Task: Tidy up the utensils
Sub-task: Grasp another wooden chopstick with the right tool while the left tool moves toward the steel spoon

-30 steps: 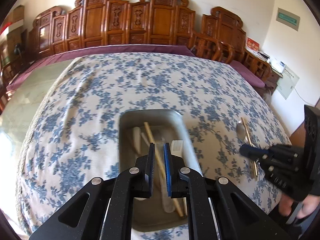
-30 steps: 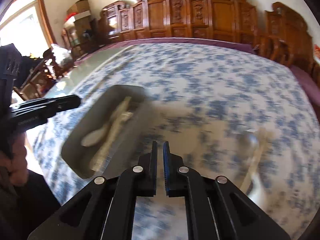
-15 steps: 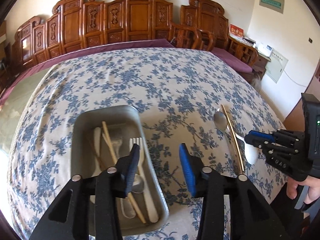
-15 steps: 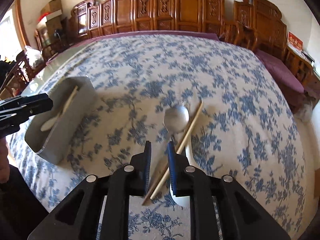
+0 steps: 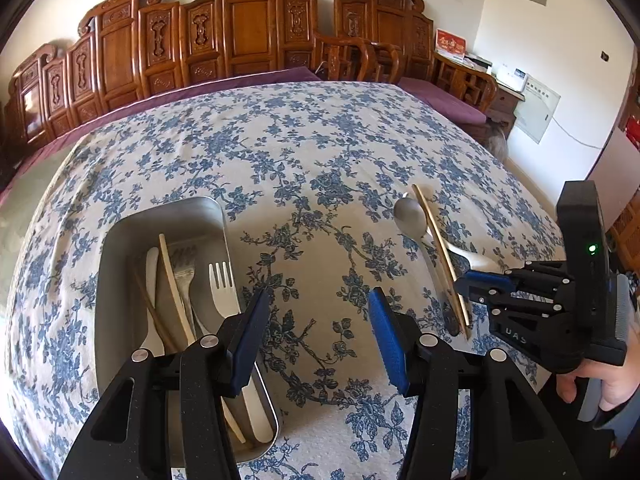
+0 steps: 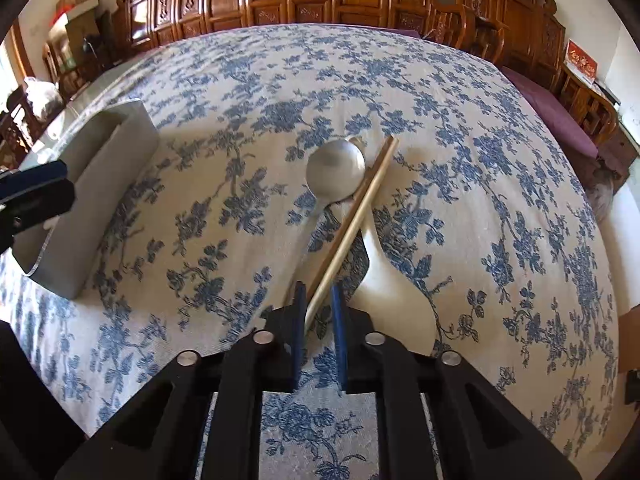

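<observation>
A metal tray [image 5: 120,232] on the flowered cloth holds a white fork [image 5: 224,284], a metal fork, chopsticks and white utensils. My left gripper [image 5: 320,336] hovers by the tray's right rim. Its jaws are opening and nothing is between them. To the right lie a wooden chopstick [image 6: 360,212], a metal spoon [image 6: 336,176] and a white spoon [image 6: 396,292], overlapping. My right gripper [image 6: 318,308] is low over the cloth and straddles the chopstick's near end. Its jaws are closing, with a gap still showing beside the stick. The left wrist view shows the right gripper [image 5: 464,288] at that chopstick [image 5: 436,240].
The tablecloth [image 6: 240,100] covers a big round table. Carved wooden chairs [image 5: 240,40] line the far side, with a purple cloth edge below them. A person's hand [image 5: 600,384] holds the right gripper at the table's right edge.
My left gripper has gone from shut to open and shifted right, off the tray. My right gripper has come down and closer, and the chopstick's end now sits between its jaws.
</observation>
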The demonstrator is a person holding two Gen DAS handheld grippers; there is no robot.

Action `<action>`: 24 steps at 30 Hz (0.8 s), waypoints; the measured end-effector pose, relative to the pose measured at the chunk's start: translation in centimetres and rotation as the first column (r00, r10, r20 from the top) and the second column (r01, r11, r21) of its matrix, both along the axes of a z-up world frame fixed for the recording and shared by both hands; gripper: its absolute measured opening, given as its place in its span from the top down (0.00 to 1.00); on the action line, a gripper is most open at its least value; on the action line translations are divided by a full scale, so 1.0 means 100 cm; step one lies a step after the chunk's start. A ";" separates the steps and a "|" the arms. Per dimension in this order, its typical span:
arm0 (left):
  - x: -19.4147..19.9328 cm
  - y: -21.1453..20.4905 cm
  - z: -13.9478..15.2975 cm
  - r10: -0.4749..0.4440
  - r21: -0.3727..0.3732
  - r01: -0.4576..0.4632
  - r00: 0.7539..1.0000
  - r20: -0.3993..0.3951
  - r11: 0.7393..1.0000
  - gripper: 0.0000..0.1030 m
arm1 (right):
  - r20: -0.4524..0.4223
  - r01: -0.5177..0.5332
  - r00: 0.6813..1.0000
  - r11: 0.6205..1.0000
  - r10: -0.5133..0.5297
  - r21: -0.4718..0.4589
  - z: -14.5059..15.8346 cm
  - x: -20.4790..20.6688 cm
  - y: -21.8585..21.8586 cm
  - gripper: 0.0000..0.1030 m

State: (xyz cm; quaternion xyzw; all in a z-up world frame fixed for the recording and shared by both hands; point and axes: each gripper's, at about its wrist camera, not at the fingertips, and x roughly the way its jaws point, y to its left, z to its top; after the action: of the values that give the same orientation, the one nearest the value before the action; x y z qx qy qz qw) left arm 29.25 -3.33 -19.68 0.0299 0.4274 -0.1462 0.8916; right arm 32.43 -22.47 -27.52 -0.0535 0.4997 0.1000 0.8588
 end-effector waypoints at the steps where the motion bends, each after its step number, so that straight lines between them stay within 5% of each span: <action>1: -0.001 0.000 0.000 -0.001 -0.001 0.001 1.000 0.000 1.000 0.52 | -0.002 0.005 1.000 1.000 -0.005 -0.005 -0.001 0.000 -0.001 0.88; 24: -0.008 -0.015 -0.001 -0.042 0.008 0.042 0.999 -0.001 0.999 0.52 | -0.027 0.110 0.994 0.994 -0.110 0.012 -0.002 0.025 0.004 0.93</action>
State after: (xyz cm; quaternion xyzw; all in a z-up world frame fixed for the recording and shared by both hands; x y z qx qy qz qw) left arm 28.42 -4.85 -19.79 0.0422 0.4276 -0.1631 0.8881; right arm 34.98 -22.05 -27.73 -0.0186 0.5124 0.0566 0.8567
